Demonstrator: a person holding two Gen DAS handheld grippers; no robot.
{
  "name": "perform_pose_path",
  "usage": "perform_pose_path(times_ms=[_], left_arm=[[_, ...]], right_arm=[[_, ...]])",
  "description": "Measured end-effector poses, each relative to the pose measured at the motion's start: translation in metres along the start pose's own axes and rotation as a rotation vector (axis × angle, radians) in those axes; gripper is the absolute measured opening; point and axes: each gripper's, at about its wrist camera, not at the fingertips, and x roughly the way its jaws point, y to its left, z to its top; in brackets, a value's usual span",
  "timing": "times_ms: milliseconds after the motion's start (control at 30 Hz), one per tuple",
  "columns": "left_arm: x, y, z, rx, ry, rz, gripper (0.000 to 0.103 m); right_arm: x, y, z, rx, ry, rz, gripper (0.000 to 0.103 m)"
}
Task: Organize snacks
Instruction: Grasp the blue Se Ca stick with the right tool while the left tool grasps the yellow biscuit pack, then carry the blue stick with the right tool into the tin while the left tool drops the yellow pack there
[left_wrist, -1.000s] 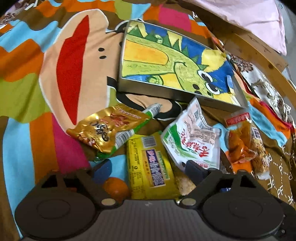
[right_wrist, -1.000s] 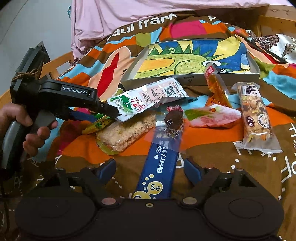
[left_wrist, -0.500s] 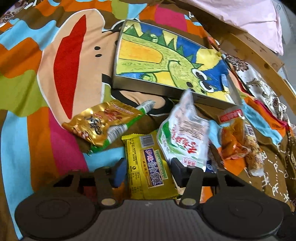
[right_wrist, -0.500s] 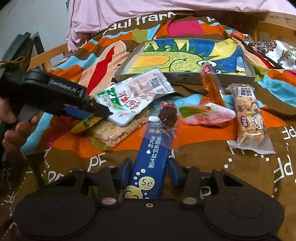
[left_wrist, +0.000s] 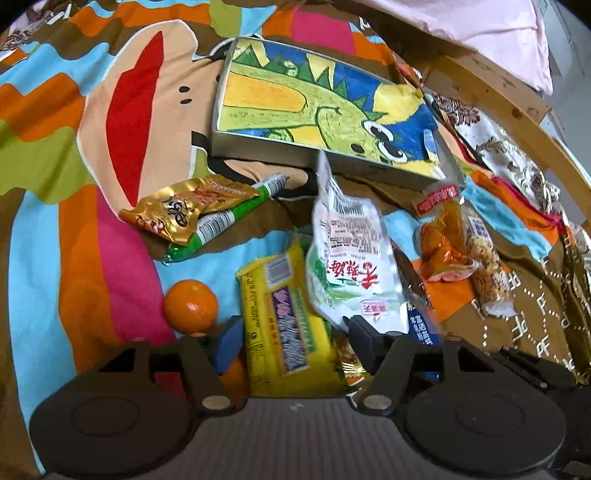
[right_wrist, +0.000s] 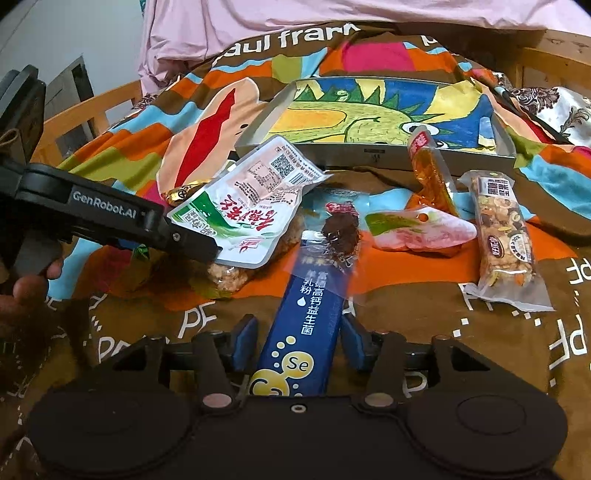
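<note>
My left gripper (left_wrist: 295, 341) straddles a yellow snack packet (left_wrist: 280, 321); its jaws are opening and the pads stand just off the packet's sides. A white-and-green pouch (left_wrist: 351, 258) leans tilted against its right finger (left_wrist: 364, 339); in the right wrist view the pouch (right_wrist: 251, 206) rests on that fingertip. My right gripper (right_wrist: 300, 343) has a long blue sachet (right_wrist: 306, 325) between its jaws, which are opening, with a gap showing at the left pad (right_wrist: 245, 341). The dinosaur-printed tray (left_wrist: 258, 147) lies beyond the snacks, with nothing in it.
On the colourful bedspread lie a gold packet (left_wrist: 184, 214), a green stick pack (left_wrist: 229, 218), a mandarin (left_wrist: 190, 304), an orange pouch (right_wrist: 432, 177), a pink-white pouch (right_wrist: 417, 230), a nut bar (right_wrist: 502, 236) and a rice-cracker pack (right_wrist: 229, 275). A wooden bed rail (left_wrist: 517, 110) curves behind.
Both grippers narrowed around their packets, then widened again. The left gripper shifted, the white pouch tipped up on its right finger, and the mandarin came clear of the left finger.
</note>
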Motion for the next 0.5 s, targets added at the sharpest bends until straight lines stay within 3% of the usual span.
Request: perform_pose_path(times_ms=[167,433,500], left_arm=[[-0.001,-0.002,-0.006,0.026,-0.008,0.006,0.067],[-0.006,0.014,-0.012,-0.057,-0.03,-0.061,0.064],[-0.008,0.015,-0.014,-0.06,-0.041,-0.058,0.058]], right_arm=[[0.0,-0.002,0.001,0.014,0.002,0.007,0.053],[-0.002,-0.006,-0.002,0.046,0.008,0.024,0.055],[-0.002,-0.005,-0.002,0.045,0.01,0.025,0.055]])
